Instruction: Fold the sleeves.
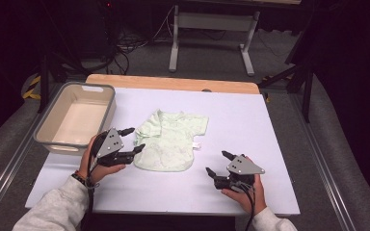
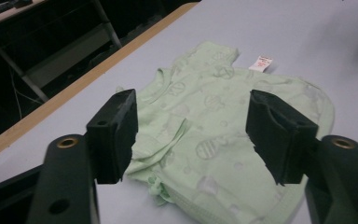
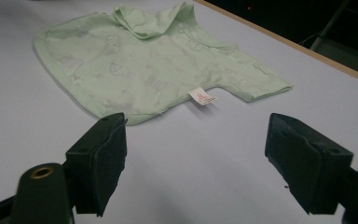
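A small pale green patterned shirt (image 1: 171, 139) lies flat in the middle of the light table (image 1: 260, 125), its white label (image 1: 196, 145) sticking out at its right edge. The sleeve on its left side is folded in over the body. My left gripper (image 1: 136, 138) sits at the shirt's left edge with its jaws open; in the left gripper view the shirt (image 2: 214, 121) lies between and beyond the jaws, nothing pinched. My right gripper (image 1: 215, 161) rests open on bare table, to the right of the shirt's hem and nearer me. The right gripper view has the shirt (image 3: 144, 70) ahead, apart from the jaws.
A grey and cream plastic bin (image 1: 58, 144) stands on the table's left side, nothing visible inside it. A wooden strip (image 1: 173, 83) runs along the far edge. Beyond it are a white frame stand (image 1: 212, 21) and cables on the floor.
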`<state>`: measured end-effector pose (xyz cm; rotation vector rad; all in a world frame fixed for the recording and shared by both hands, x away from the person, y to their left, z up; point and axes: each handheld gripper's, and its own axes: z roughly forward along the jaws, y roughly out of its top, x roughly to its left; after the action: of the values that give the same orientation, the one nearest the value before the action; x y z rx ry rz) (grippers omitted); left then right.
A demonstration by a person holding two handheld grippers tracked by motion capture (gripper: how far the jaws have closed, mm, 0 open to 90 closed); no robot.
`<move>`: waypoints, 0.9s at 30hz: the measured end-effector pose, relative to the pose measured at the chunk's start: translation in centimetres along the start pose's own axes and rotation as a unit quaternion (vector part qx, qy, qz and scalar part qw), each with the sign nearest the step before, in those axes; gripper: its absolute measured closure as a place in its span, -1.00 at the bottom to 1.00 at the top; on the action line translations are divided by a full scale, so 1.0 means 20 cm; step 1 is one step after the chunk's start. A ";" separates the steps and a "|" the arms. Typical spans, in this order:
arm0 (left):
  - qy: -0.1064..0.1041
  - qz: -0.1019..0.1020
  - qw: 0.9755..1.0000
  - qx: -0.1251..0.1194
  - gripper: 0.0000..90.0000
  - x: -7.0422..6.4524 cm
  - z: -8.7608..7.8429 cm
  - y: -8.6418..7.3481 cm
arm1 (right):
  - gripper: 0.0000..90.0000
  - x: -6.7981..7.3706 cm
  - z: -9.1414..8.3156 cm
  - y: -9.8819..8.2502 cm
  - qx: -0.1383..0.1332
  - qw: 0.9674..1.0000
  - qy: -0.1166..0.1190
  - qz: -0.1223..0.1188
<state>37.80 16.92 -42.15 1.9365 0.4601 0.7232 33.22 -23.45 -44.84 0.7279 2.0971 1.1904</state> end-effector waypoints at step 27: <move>-0.006 -0.053 0.998 0.013 -0.79 -0.05 -0.17 -0.26 | -0.53 -0.04 0.04 -0.01 0.003 1.000 0.002 0.023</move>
<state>34.64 20.86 -45.87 1.9232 0.5634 0.6401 34.31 -23.62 -45.09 0.7806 2.0991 1.2113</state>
